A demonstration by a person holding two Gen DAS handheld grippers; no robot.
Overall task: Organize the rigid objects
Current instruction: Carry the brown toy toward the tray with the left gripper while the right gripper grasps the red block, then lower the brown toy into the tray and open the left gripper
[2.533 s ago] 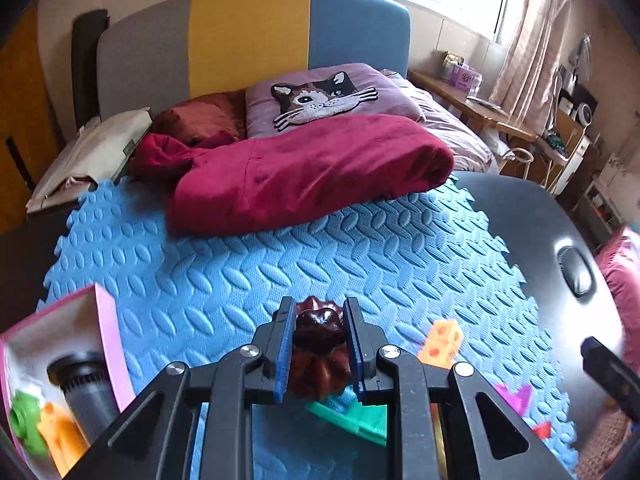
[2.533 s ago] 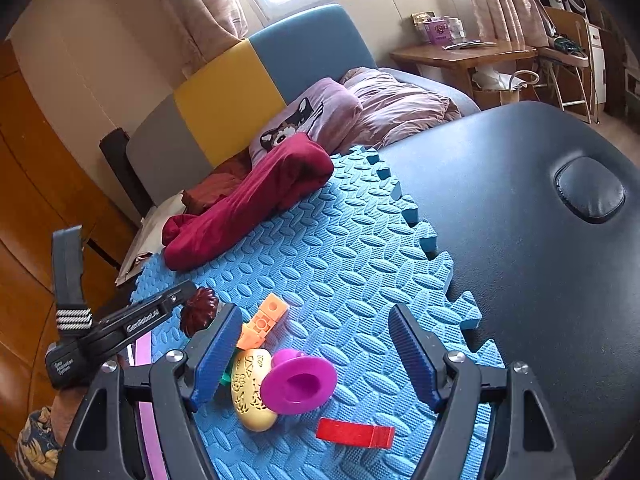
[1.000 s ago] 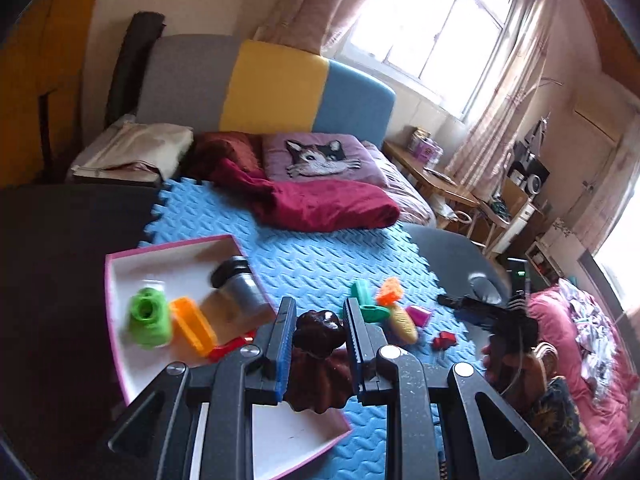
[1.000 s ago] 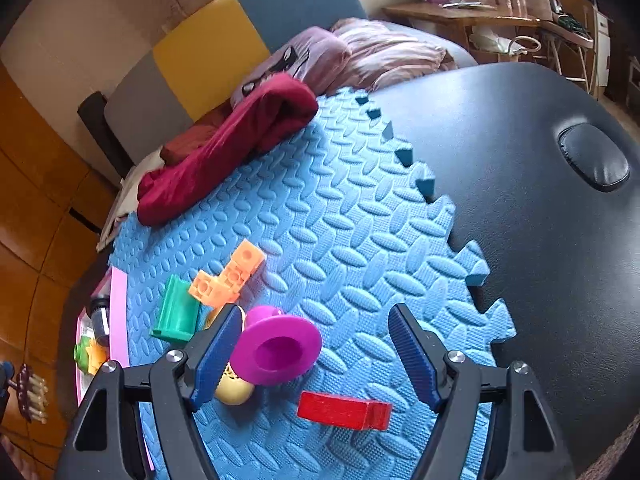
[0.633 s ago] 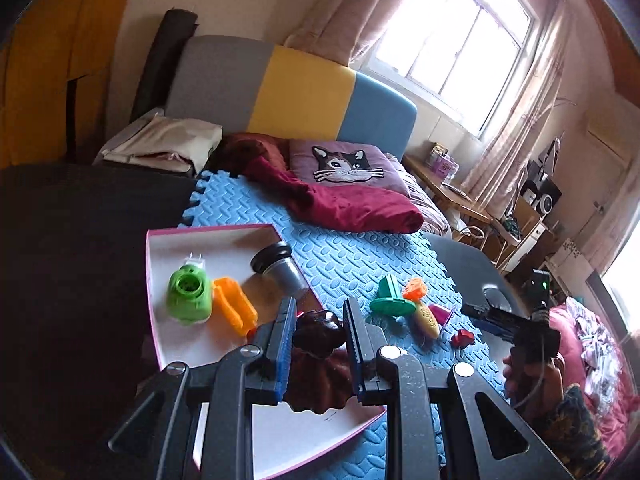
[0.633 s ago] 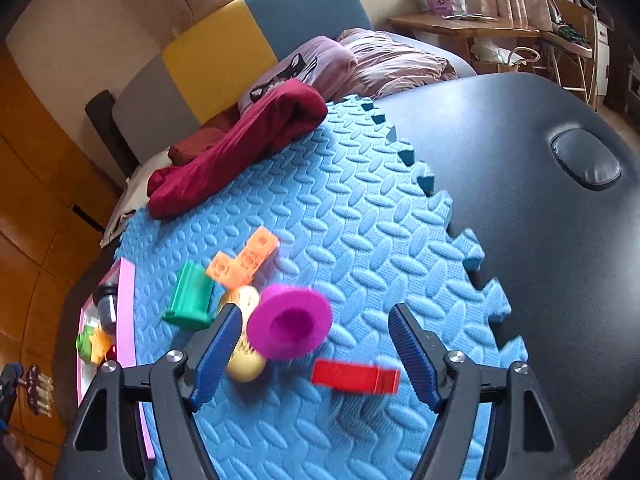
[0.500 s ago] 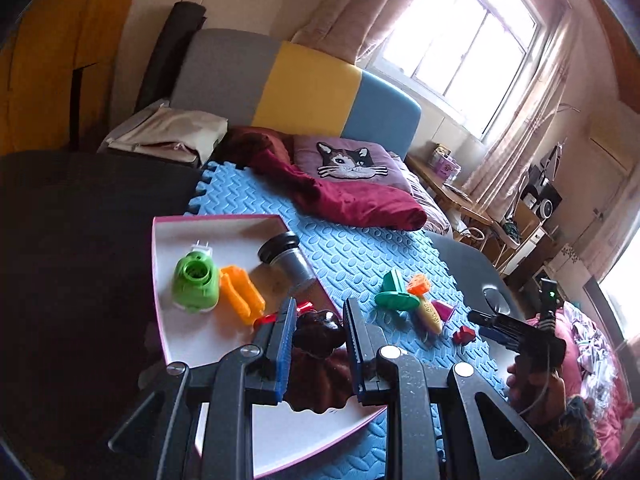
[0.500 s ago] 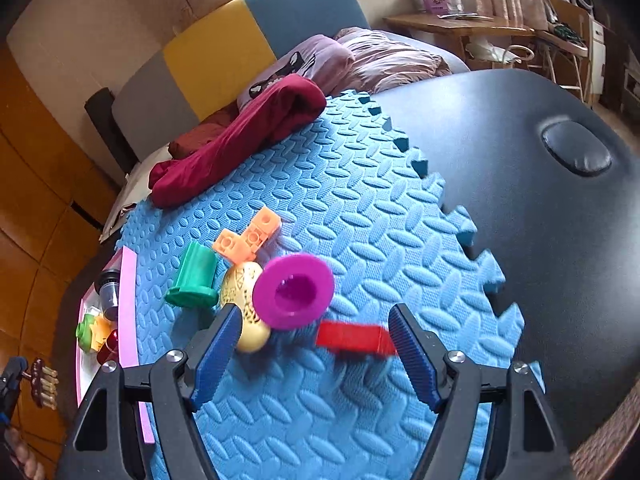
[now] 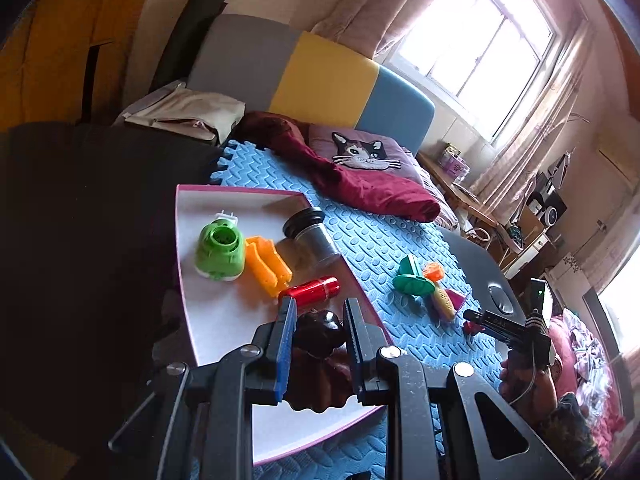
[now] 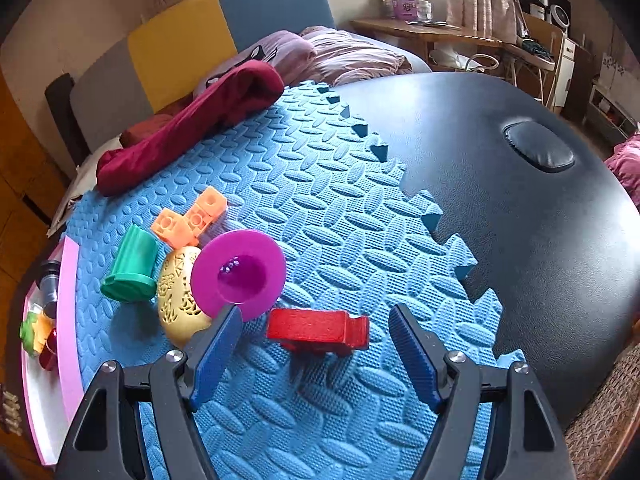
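Two grippers are seen: the left gripper [image 9: 318, 330] is clamped on a dark brown toy [image 9: 318, 334], perhaps a figurine, above the pink-rimmed tray [image 9: 208, 320]; the right gripper [image 10: 316, 354], jaws closing, straddles a red block [image 10: 316, 326] untouched on the blue mat [image 10: 340, 208].

Daylight via blown-out window [image 9: 488, 52], dim left side, sharp pics, fisheye-warped, vignetted edges.

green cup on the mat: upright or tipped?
Upside down: the green cup stands on its flared rim on the blue mat, base up.

Home bedroom, bed with tricolour headboard [image 9: 320, 76], cat pillow [image 9: 362, 152], curtained window [image 9: 480, 40], cluttered desk [image 10: 424, 28]
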